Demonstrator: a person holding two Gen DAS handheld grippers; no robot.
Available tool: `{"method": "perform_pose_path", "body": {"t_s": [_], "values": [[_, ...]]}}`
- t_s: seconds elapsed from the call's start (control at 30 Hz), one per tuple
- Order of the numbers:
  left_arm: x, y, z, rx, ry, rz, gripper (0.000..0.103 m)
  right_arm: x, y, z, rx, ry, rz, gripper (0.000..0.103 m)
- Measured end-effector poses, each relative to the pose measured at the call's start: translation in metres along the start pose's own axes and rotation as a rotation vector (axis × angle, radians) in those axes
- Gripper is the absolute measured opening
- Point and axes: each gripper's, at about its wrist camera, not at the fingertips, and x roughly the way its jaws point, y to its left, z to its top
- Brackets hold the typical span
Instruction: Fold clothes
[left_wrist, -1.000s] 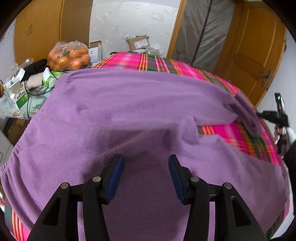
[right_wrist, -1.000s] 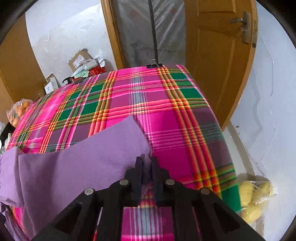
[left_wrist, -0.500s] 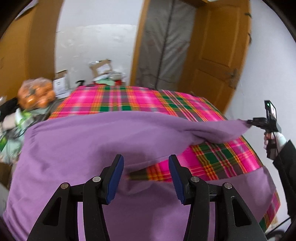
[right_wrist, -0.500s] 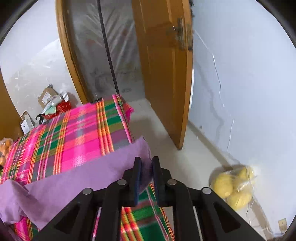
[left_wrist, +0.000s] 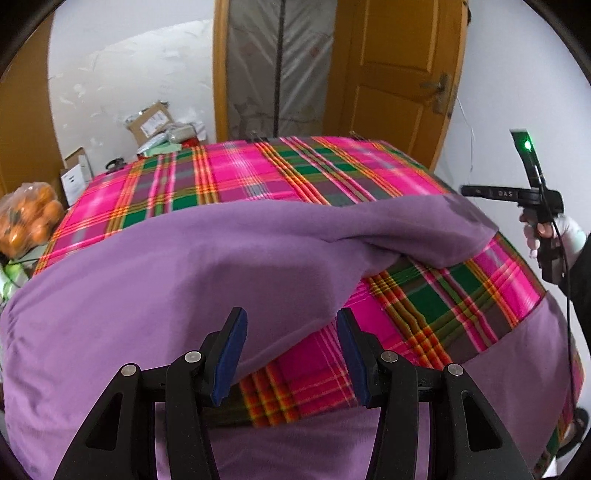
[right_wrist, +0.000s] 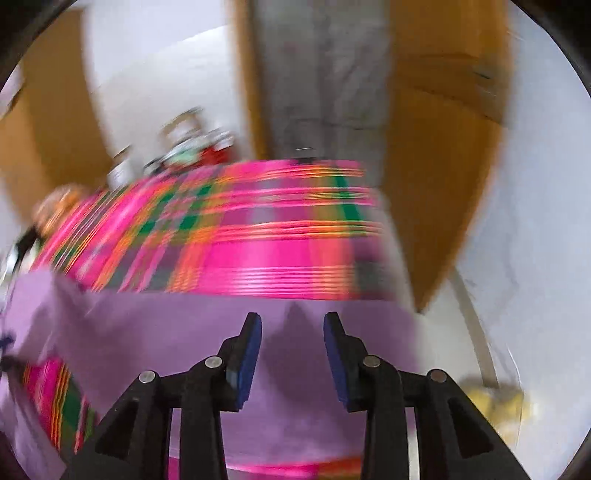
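Observation:
A purple garment (left_wrist: 184, 266) lies spread over the table's pink plaid cloth (left_wrist: 258, 173). One long part of it reaches to the right edge, another runs along the near edge. My left gripper (left_wrist: 290, 354) hovers open above the garment's inner edge, with nothing between its blue pads. At the far right a hand holds my right gripper (left_wrist: 476, 191) just past the end of the long part. The right wrist view is blurred. There my right gripper (right_wrist: 291, 354) has its jaws opening, and the purple garment (right_wrist: 184, 325) lies flat beneath them, not pinched.
A bag of oranges (left_wrist: 26, 225) sits at the table's left side. Cardboard boxes (left_wrist: 151, 122) stand on the floor behind it, and a wooden door (left_wrist: 399, 81) is at the back right. A bag of yellow fruit (right_wrist: 495, 402) lies on the floor to the right.
My right gripper held the end of the purple cloth pinched, drew it out over the table's right edge, and has now let it go. My left gripper swung to the right over the garment, still open.

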Motion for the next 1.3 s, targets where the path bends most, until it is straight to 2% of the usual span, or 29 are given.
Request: {"method": "perform_pose_path", "body": {"t_s": [0.23, 0.4, 0.53, 0.57, 0.6, 0.63, 0.7, 0.77, 0.8, 0.93, 1.07, 1.2, 1.3], "values": [[0.018, -0.011, 0.001, 0.048, 0.035, -0.036, 0.053, 0.041, 0.080, 0.016, -0.314, 0.058, 0.141, 0.039], [0.034, -0.015, 0.000, 0.062, 0.067, -0.035, 0.052, 0.064, 0.097, 0.024, -0.406, 0.100, 0.212, 0.040], [0.041, -0.019, 0.001, 0.073, 0.069, -0.031, 0.052, 0.072, 0.098, 0.028, -0.421, 0.121, 0.267, 0.041], [0.041, -0.020, 0.002, 0.076, 0.068, -0.032, 0.052, 0.073, 0.097, 0.028, -0.420, 0.130, 0.285, 0.039], [0.042, -0.021, 0.002, 0.080, 0.068, -0.031, 0.052, 0.071, 0.095, 0.028, -0.419, 0.138, 0.307, 0.029], [0.042, -0.021, 0.002, 0.084, 0.066, -0.027, 0.048, 0.070, 0.097, 0.026, -0.428, 0.142, 0.321, 0.013], [0.042, -0.022, 0.003, 0.091, 0.064, -0.022, 0.038, 0.068, 0.103, 0.024, -0.459, 0.146, 0.335, 0.006], [0.042, -0.020, 0.004, 0.091, 0.060, -0.026, 0.010, 0.067, 0.103, 0.028, -0.453, 0.133, 0.324, 0.005], [0.042, -0.019, 0.005, 0.090, 0.059, -0.030, 0.006, 0.067, 0.102, 0.030, -0.445, 0.125, 0.316, 0.005], [0.038, -0.018, 0.005, 0.091, 0.045, -0.051, 0.003, 0.064, 0.095, 0.040, -0.401, 0.082, 0.277, 0.004], [0.027, -0.019, 0.003, 0.097, 0.026, -0.087, 0.003, 0.065, 0.080, 0.054, -0.309, 0.036, 0.194, 0.005], [0.028, -0.015, 0.000, 0.087, 0.045, -0.105, 0.003, 0.081, 0.073, 0.058, -0.274, 0.083, 0.091, 0.005], [0.027, -0.012, -0.002, 0.067, 0.056, -0.123, 0.003, 0.080, 0.059, 0.058, -0.209, 0.083, 0.062, 0.008]]}}
